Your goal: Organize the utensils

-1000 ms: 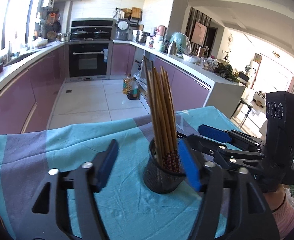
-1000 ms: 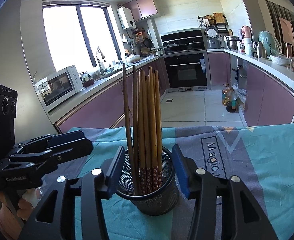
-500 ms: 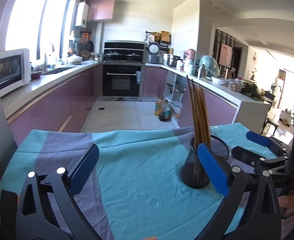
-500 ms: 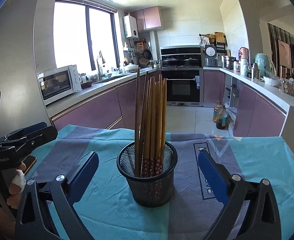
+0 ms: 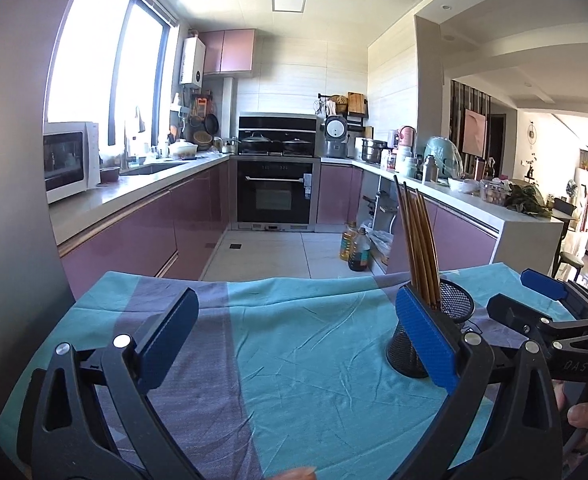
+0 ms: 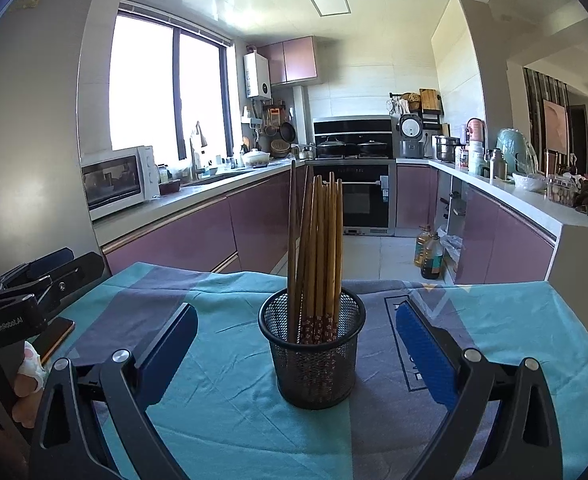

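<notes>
The right gripper (image 6: 295, 344) stands wide apart, clamped on nothing; beyond its fingertips the black mesh holder (image 6: 311, 354) stands upright on the cloth-covered desk (image 6: 493, 320), chopsticks (image 6: 317, 256) upright inside. The left gripper (image 5: 294, 336), equally wide, has only cloth between its jaws.

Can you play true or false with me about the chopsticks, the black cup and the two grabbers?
1. The chopsticks stand in the black mesh cup. True.
2. The right gripper squeezes the cup. False: its jaws are wide open, with the cup standing free between them.
3. The cup lies on its side. False: it stands upright on the blue cloth.
4. The left gripper is open and holds nothing. True.
5. The cup sits between the left gripper's jaws. False: in the left view it stands beyond the right-hand finger, off to that side.
</notes>
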Motion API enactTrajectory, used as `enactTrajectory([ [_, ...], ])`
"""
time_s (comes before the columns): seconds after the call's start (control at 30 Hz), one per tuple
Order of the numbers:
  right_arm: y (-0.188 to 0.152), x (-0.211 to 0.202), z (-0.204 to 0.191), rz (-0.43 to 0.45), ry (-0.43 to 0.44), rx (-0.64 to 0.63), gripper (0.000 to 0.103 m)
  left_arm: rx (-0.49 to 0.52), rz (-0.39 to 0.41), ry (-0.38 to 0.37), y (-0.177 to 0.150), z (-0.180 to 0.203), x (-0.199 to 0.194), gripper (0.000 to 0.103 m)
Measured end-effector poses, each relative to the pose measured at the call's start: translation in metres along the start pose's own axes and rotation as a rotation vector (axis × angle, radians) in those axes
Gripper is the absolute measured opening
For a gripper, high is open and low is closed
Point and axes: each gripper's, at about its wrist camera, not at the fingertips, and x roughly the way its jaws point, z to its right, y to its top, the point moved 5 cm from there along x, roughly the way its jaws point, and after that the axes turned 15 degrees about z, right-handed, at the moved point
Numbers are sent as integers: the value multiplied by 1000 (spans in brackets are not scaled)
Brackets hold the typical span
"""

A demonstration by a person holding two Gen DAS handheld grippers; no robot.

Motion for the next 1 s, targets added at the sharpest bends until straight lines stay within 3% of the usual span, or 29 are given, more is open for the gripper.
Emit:
enactTrajectory([
  [1.0,8,-23,-6,65,-45,-26,96,20,45,34,4,2,-28,97],
])
